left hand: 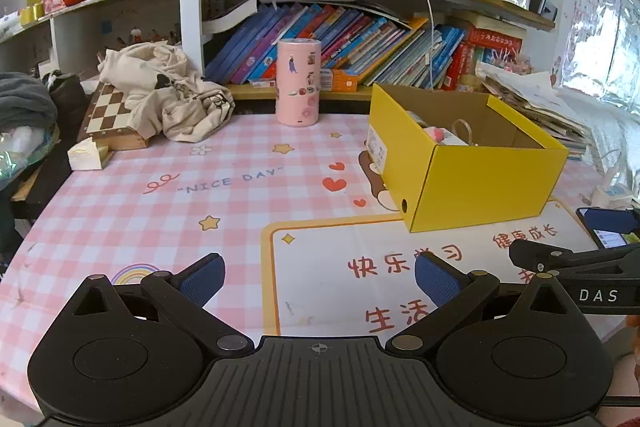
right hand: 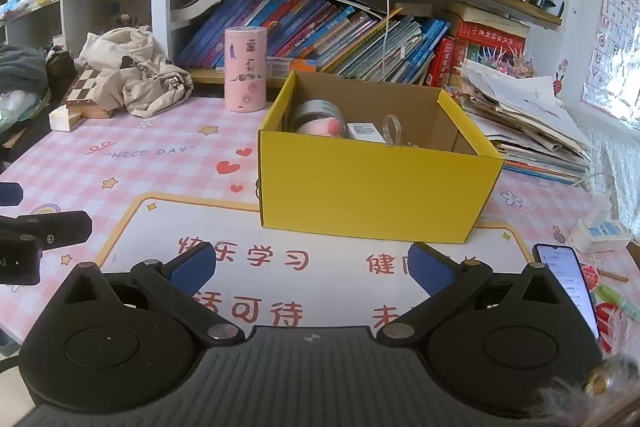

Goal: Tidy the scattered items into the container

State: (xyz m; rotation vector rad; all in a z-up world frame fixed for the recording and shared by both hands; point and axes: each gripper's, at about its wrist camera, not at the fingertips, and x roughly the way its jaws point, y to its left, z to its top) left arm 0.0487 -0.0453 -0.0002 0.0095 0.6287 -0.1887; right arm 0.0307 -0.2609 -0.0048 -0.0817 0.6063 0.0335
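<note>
A yellow cardboard box stands open on the pink checked table mat. Inside it I see a roll of tape, a pink item, a small white box and a clear ring. My left gripper hovers open above the mat, near and left of the box, with nothing between its blue pads. My right gripper is open too, just in front of the box, and holds nothing. The right gripper's black body shows at the right edge of the left wrist view.
A pink cylinder stands behind the box by the bookshelf. A crumpled cloth lies on a chessboard at the left. A phone lies at the right front, paper stacks beyond it.
</note>
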